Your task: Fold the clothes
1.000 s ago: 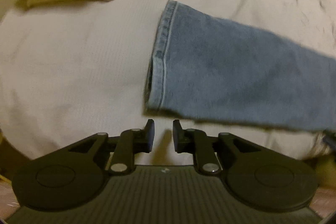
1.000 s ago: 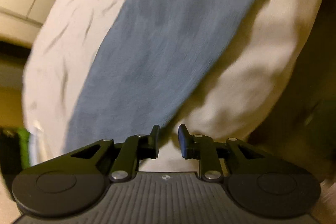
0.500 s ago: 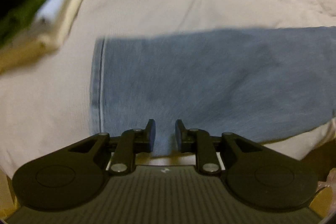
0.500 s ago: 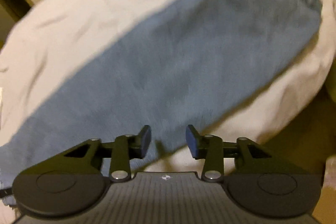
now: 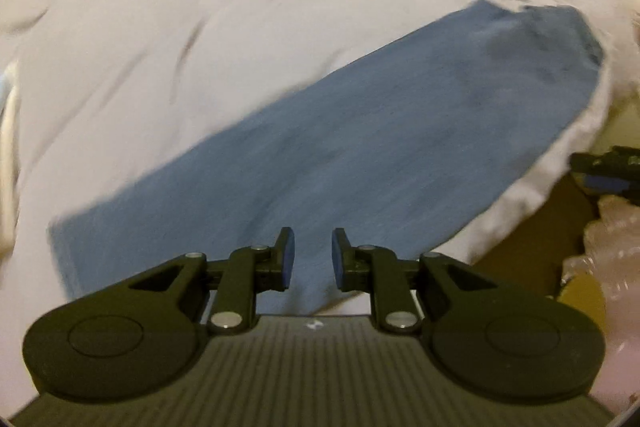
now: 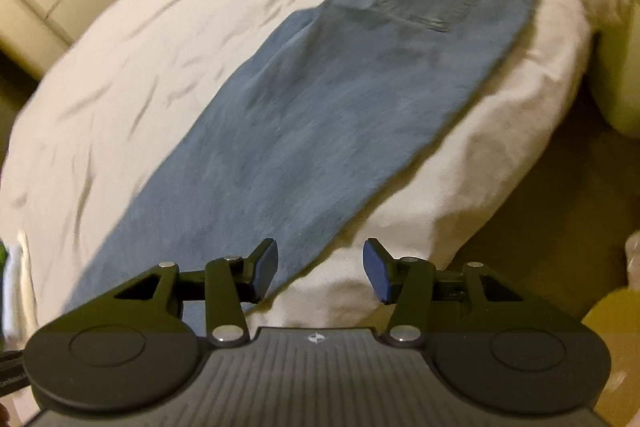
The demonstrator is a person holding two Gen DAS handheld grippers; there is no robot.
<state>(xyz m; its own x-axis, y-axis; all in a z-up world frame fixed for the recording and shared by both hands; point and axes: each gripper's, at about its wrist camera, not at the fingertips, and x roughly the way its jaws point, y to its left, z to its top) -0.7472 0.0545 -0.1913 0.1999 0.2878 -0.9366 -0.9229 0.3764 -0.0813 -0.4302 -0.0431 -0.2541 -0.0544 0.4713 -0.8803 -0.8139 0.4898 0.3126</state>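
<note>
While the jeans (image 6: 320, 107) lie flat on the bed (image 6: 120, 67), both hand-held grippers, left (image 5: 313, 259) and right (image 6: 320, 269), gape empty.

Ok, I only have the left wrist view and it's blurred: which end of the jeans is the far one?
Observer: The waist end. The right wrist view shows a back pocket on the jeans there.
Operator: Is the right gripper holding anything?
Observer: No, the right gripper is open, with nothing between its fingers.
Operator: Where is it aimed?
Observer: At the jeans' near edge: one finger shows against denim, the other against the sheet.
</note>
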